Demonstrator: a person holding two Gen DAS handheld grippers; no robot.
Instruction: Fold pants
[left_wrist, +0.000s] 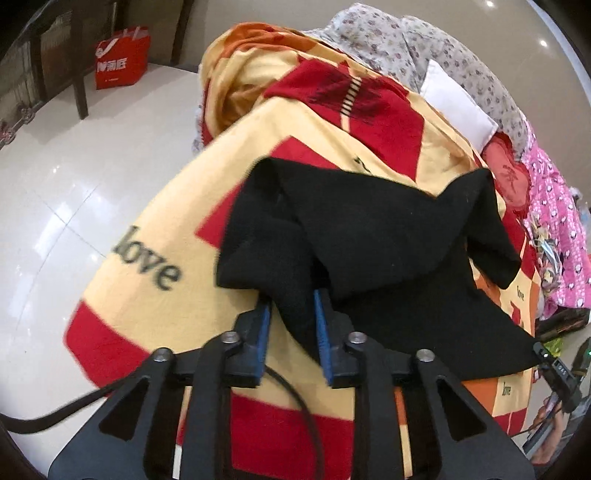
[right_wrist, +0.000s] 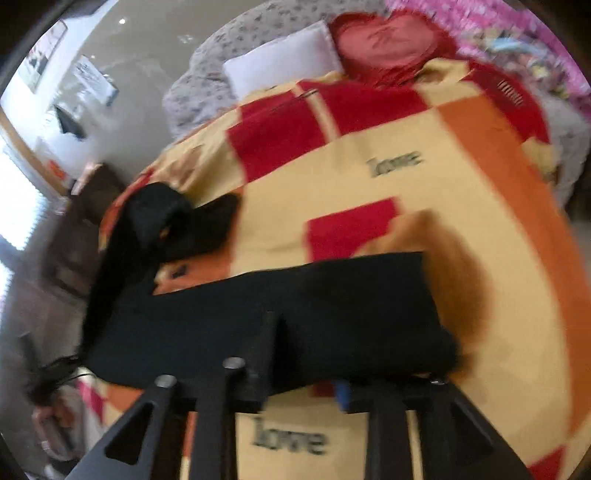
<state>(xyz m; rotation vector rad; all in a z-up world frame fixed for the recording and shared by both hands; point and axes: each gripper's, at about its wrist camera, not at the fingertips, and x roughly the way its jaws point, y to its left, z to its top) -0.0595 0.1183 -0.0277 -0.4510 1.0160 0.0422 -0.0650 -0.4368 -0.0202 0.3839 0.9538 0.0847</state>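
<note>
The black pants (left_wrist: 388, 236) lie crumpled on a yellow, red and orange patchwork blanket (left_wrist: 155, 295) spread over a bed. In the left wrist view a fold of the pants hangs between the blue pads (left_wrist: 320, 325) of my left gripper (left_wrist: 291, 301). Its jaws stand a little apart and do not pinch the cloth. In the blurred right wrist view a flat band of the pants (right_wrist: 295, 295) lies across the tips of my right gripper (right_wrist: 306, 354). Those jaws stand apart, one finger (right_wrist: 269, 350) over the cloth, the other tip hidden under it. A bunched part of the pants (right_wrist: 166, 218) lies further left.
White pillow (left_wrist: 454, 107), red heart cushion (right_wrist: 388, 40), grey floral sheet (left_wrist: 406, 37) and pink cloth (left_wrist: 557, 221) sit at the head of the bed. A red bag (left_wrist: 122, 59) and a dark chair stand on the white tiled floor (left_wrist: 55, 206), left of the bed.
</note>
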